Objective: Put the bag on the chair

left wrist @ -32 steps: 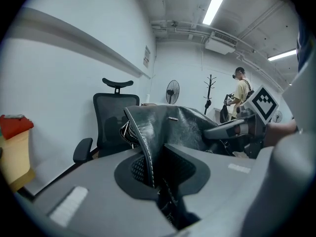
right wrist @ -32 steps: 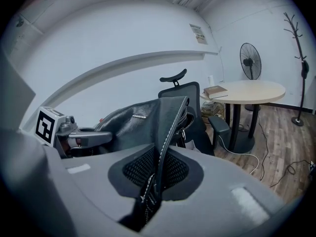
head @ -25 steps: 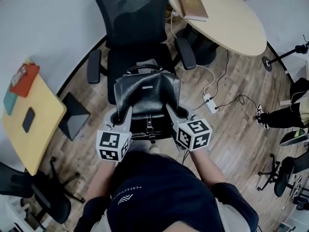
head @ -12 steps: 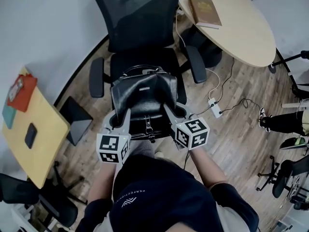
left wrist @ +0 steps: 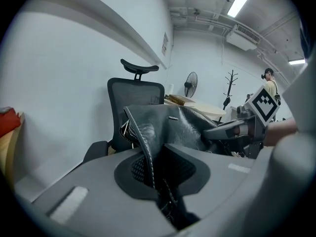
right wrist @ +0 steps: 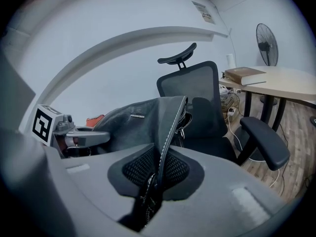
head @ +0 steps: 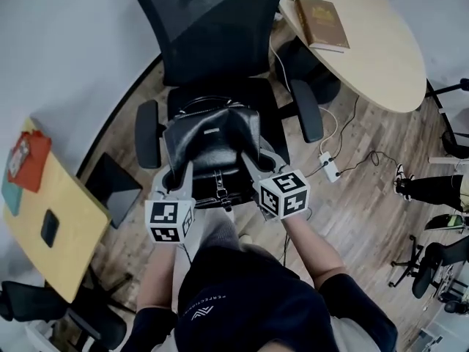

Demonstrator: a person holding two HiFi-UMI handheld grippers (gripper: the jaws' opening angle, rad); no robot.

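A black leather bag (head: pixel 212 139) hangs between my two grippers, over the front of the seat of a black mesh office chair (head: pixel 214 28). My left gripper (head: pixel 179 174) is shut on the bag's left side edge (left wrist: pixel 144 142). The right gripper (head: pixel 256 161) is shut on the bag's right side edge (right wrist: pixel 170 125). In both gripper views the stitched leather edge runs down between the ribbed pads. The chair's backrest (left wrist: pixel 136 97) and headrest stand just behind the bag. The chair's armrests (head: pixel 306 110) flank the bag. I cannot tell whether the bag's bottom touches the seat.
A round beige table (head: pixel 381 61) with a brown book (head: pixel 322 22) stands right of the chair. A power strip (head: pixel 330 169) and cables lie on the wood floor. At left are a yellow table (head: pixel 51 229) and a black box (head: pixel 117 189). Other chairs stand at the lower corners.
Both grippers have carried the bag forward toward the chair, so it now hangs between the armrests over the seat's front. The grip on both side edges is unchanged.
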